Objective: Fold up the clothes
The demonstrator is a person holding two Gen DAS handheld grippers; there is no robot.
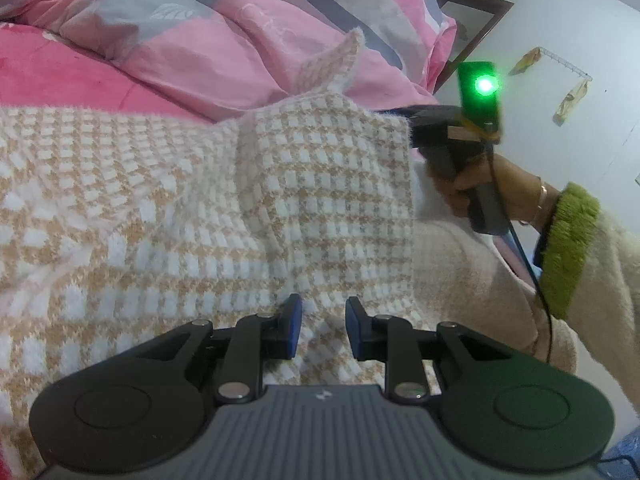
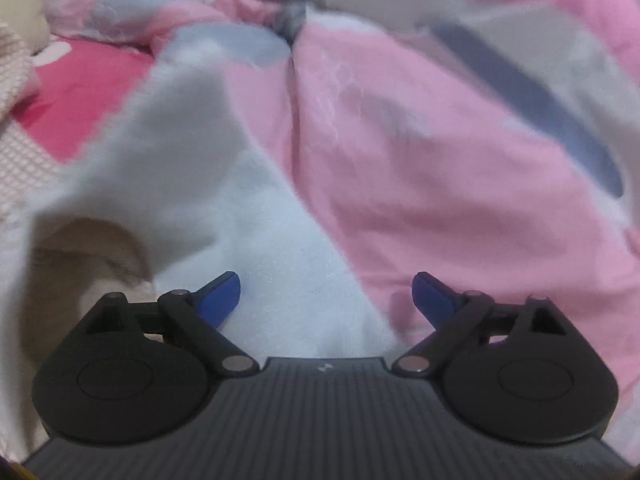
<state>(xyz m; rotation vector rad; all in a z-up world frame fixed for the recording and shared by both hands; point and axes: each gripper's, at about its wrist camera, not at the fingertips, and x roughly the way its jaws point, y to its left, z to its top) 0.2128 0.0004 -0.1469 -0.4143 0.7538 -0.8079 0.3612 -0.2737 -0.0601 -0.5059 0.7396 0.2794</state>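
Through the left wrist camera, you are holding the left gripper (image 1: 322,326) low over the beige-and-white checked sweater (image 1: 192,208), which is lying spread on the bed in front of the pink duvet (image 1: 224,36). Its jaws are standing narrowly apart with a ridge of knit rising between them; whether the pads are actually pinching it I cannot tell. Your right hand (image 1: 476,184) is carrying the other tool at the sweater's right edge.

Through the right wrist camera, which is blurred, you are keeping the right gripper (image 2: 326,300) spread wide and holding nothing, above a fluffy white garment (image 2: 224,216) beside the duvet. To fold well, I would judge you should be anchoring the near hem with the left tool, then taking the far edge squarely before drawing it over, keeping the edges aligned.
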